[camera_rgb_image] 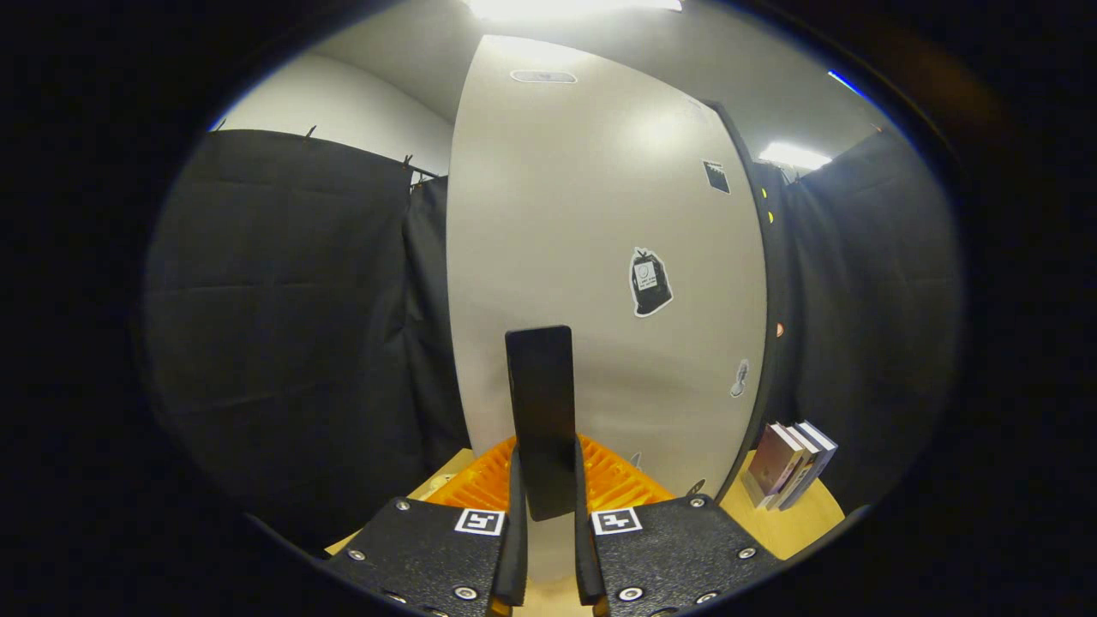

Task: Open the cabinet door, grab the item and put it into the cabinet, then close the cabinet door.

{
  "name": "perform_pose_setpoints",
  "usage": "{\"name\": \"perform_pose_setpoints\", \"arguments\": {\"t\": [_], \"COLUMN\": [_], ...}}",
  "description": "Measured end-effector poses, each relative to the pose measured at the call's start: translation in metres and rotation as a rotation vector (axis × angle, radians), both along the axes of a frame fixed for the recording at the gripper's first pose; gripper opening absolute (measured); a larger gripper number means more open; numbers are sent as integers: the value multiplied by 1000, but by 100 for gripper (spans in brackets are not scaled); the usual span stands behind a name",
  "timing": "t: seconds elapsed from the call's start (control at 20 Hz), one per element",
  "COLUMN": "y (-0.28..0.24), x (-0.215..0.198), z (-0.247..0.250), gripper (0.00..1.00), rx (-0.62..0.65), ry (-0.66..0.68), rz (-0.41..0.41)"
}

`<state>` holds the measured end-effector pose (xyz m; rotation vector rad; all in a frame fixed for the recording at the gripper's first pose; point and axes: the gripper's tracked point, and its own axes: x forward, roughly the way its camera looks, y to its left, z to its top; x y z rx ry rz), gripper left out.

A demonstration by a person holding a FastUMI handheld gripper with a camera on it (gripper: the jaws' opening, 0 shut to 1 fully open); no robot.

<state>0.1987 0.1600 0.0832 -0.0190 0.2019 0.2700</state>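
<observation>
A: The biggest thing ahead is the pale cabinet door [591, 257], with stickers on its face. Is it open?

B: It looks swung out: a dark gap [776, 283] runs down its far side, which reads as the cabinet's inside edge, though the interior itself cannot be made out. The door standing that way suits the task, since the item has to go in past it.

A: And below the door?

B: A wooden desk [788, 523] carries everything. On it, beside the door's lower corner, a few books [793, 471] lean together, out of the door's swing and apart from the tool. Just ahead of the fingers sits an orange ribbed rack [621, 484], touching or nearly touching the foot of the door; which one cannot be told.

A: Where is the item itself?

B: The flat black slab [542, 411], perhaps a phone or thin case, stands upright between the fingers, its top rising against the door. Held on edge like that, it probably slips through a narrow opening more easily.

A: So the tool [546, 506] is closed?

B: Narrowed, with both fingers pressing the slab's lower sides. The grasp seems done; carrying it round the door into the cabinet looks like the step in hand, and the door is not yet closed.
</observation>
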Motion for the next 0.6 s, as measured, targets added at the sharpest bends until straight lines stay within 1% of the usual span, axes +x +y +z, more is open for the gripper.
{"name": "perform_pose_setpoints", "arguments": {"t": [0.05,0.45,0.6], "y": [-5,-39,-49], "x": [-4,-23,-28], "z": [1,5,7], "gripper": [21,20,20], "rx": [-3,7,-5], "ry": [-3,13,8], "rz": [-1,9,-2]}}
